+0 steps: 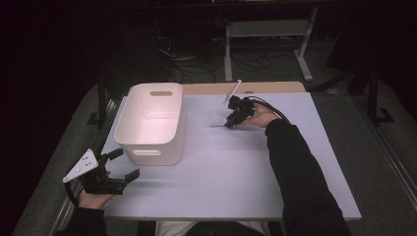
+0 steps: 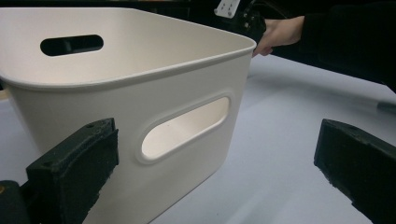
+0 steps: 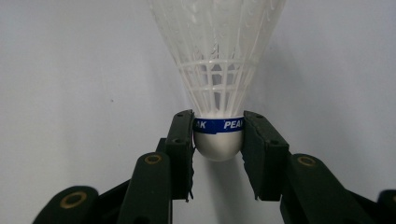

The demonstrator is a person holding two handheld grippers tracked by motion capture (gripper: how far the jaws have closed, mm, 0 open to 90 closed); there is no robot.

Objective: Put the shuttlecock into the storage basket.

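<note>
Shuttlecock point(image 3: 218, 70) cork sits pinched between the jaws of my right hand-held gripper point(image 3: 218, 135), its white skirt pointing away from me over the pale desk point(image 3: 70, 70). A blue band reading PEAK wraps the cork. My left hand-held gripper point(image 1: 117, 167) rests low with its jaws spread wide, and just ahead of it stands the white bin point(image 2: 140, 93), well apart from the shuttlecock.

You have one shuttlecock point(image 3: 217, 70) between your right claw's point(image 3: 218, 140) jaws, one white bin point(image 1: 152, 120) beside your left claw point(image 1: 120, 164).
</note>
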